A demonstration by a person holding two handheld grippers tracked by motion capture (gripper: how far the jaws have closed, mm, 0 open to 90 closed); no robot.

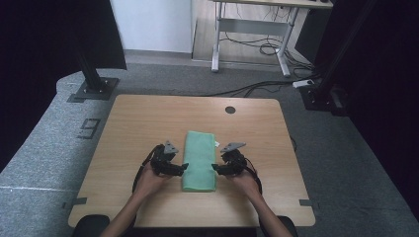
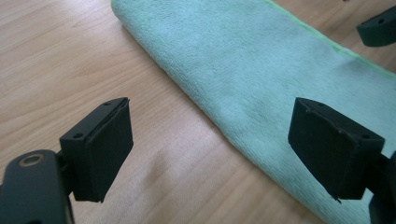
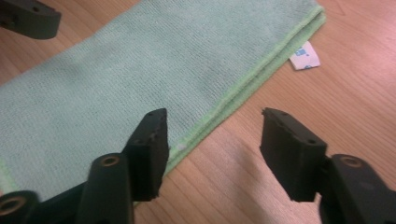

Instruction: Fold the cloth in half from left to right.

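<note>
The green microfibre towel [image 1: 199,160] is seen folded into a narrow strip lying near the tabletop's [image 1: 138,118] front edge. Left gripper [image 1: 184,168] and right gripper [image 1: 215,168] are held apart, empty, at its long sides; a further fold is judged outstanding.

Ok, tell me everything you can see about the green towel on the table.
The towel is pale mint green, soft and fuzzy like microfibre, folded into a long narrow strip that lies flat on the wooden table, running away from the person. One long side is a rounded fold; the other shows stacked layered edges with brighter green stitching. A small white tag sticks out near the far corner. Nothing grips it: an open gripper sits at either long side.
</note>
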